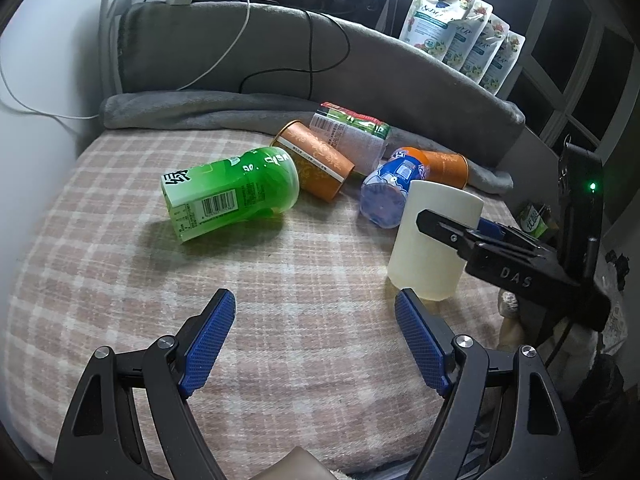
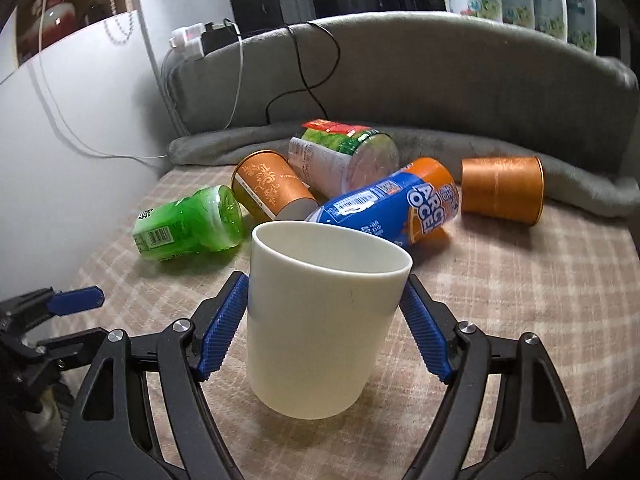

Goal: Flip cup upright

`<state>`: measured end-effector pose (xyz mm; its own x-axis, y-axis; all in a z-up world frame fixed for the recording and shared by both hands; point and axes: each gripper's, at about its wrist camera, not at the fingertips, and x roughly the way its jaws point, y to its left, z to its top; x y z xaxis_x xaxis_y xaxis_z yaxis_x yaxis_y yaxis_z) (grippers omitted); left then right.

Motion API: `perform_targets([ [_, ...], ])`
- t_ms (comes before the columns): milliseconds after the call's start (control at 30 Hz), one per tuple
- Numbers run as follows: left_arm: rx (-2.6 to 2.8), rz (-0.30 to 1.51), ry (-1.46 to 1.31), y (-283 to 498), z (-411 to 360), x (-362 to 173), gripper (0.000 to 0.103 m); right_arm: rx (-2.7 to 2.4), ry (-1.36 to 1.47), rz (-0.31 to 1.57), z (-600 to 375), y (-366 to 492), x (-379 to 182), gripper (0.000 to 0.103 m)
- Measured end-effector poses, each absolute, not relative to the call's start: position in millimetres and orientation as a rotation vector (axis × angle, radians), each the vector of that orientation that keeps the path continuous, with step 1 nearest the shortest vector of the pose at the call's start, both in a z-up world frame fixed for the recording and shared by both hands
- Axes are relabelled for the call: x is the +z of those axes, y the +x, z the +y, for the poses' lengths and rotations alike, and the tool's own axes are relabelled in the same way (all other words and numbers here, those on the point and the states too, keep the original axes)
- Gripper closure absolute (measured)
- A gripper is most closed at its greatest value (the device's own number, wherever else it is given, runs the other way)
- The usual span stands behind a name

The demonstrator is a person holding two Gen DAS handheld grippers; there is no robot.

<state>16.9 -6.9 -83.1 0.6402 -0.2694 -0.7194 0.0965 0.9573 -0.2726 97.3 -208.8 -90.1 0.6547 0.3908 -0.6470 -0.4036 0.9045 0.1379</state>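
Observation:
A cream-white cup (image 2: 320, 320) stands upright, mouth up, on the checked cloth. My right gripper (image 2: 324, 328) is around it, one blue pad on each side of its wall; the pads look to touch it. In the left wrist view the same cup (image 1: 430, 240) stands at the right with the right gripper's fingers (image 1: 452, 234) across it. My left gripper (image 1: 316, 344) is open and empty, low over the cloth, to the left of the cup.
Several containers lie on their sides behind the cup: a green bottle (image 1: 232, 192), a blue-orange bottle (image 2: 392, 208), two orange tins (image 2: 502, 188) (image 2: 268, 188), a green-labelled jar (image 2: 344, 156). A grey padded backrest (image 2: 440, 72) with cables rises behind.

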Motion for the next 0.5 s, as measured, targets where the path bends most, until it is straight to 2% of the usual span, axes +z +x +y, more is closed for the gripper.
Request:
perform_targets([
  [500, -0.214, 0.839, -0.208, 15, -9, -80, 0.021, 0.459, -0.069, 0.689, -206, 69, -88, 0.023],
])
